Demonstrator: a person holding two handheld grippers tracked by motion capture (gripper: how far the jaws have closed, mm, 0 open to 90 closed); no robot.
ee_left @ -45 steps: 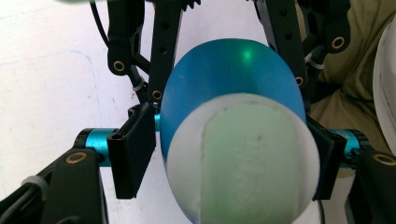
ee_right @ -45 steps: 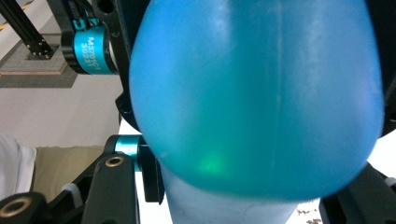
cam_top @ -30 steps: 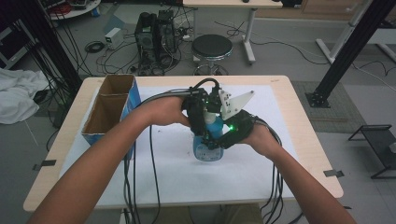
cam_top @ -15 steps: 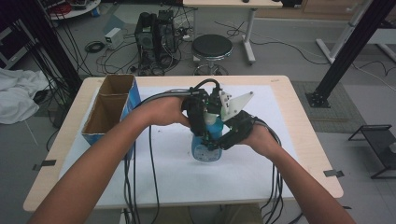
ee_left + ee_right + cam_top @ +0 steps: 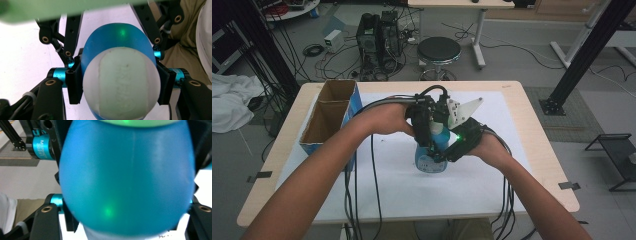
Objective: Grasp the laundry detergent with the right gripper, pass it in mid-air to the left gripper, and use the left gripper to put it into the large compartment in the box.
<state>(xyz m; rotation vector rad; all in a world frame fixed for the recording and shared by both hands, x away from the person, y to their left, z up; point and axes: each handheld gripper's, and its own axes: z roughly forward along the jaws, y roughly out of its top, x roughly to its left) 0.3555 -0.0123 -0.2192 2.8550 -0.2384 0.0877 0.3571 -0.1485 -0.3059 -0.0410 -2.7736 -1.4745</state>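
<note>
A blue bottle (image 5: pixel 430 156) with a white cap stands upright on the white sheet at mid-table. My left gripper (image 5: pixel 428 127) comes down from above and is shut on the white cap (image 5: pixel 121 82), a black pad pressed to each side of it (image 5: pixel 119 83). My right gripper (image 5: pixel 451 149) reaches in from the right and is shut on the bottle's blue body (image 5: pixel 127 170), its jaws against both flanks (image 5: pixel 128 212). A green light spot glows on the blue plastic. The hands and grippers hide most of the bottle in the high view.
An open cardboard box (image 5: pixel 329 117) with a blue side stands at the table's left. A white sheet (image 5: pixel 412 200) covers the wooden tabletop (image 5: pixel 542 165). Black cables (image 5: pixel 362 200) trail from the grippers over the front edge. A stool and equipment stand beyond the far edge.
</note>
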